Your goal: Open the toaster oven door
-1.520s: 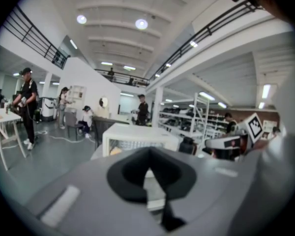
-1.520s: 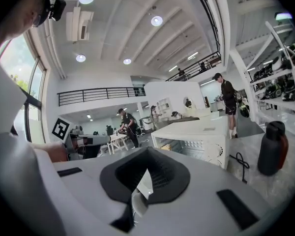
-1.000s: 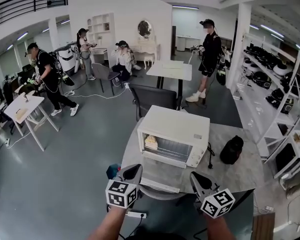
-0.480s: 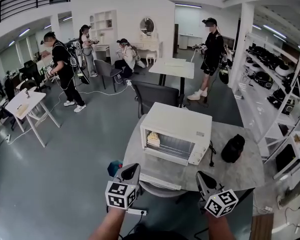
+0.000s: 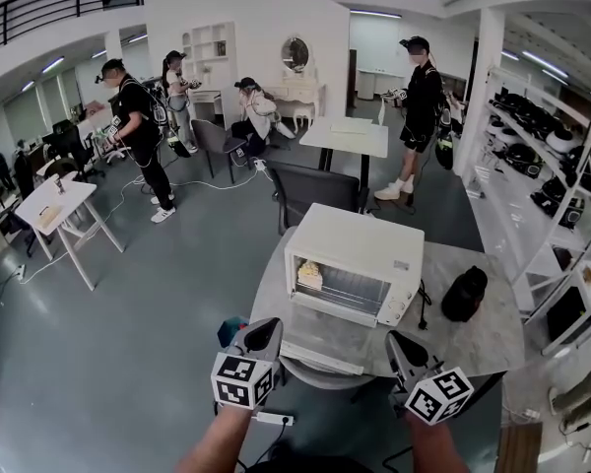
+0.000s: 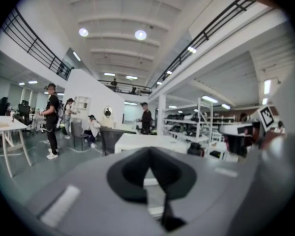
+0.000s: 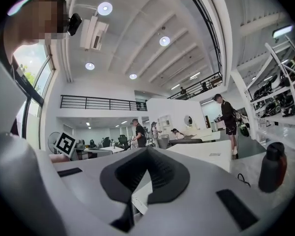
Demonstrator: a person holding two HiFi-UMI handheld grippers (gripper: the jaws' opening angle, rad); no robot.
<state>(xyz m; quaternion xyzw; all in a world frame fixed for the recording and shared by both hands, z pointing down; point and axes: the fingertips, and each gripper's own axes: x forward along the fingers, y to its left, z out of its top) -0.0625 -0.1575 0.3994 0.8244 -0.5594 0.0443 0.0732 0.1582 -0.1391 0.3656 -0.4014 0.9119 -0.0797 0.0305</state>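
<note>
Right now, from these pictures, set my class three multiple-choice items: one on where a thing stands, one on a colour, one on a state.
1. In the head view, where is the black bottle relative to the toaster oven?
A) on top of it
B) to its right, on the table
C) inside it

2. What colour is the toaster oven's casing?
A) red
B) black
C) white

3. How is the toaster oven's door?
A) shut upright
B) folded down, open
C) lying on the floor

Answers:
1 B, because the bottle stands on the grey tabletop beside the oven's right side, apart from it.
2 C, because the top and front frame are white.
3 B, because the door lies flat in front and the rack inside shows.
</note>
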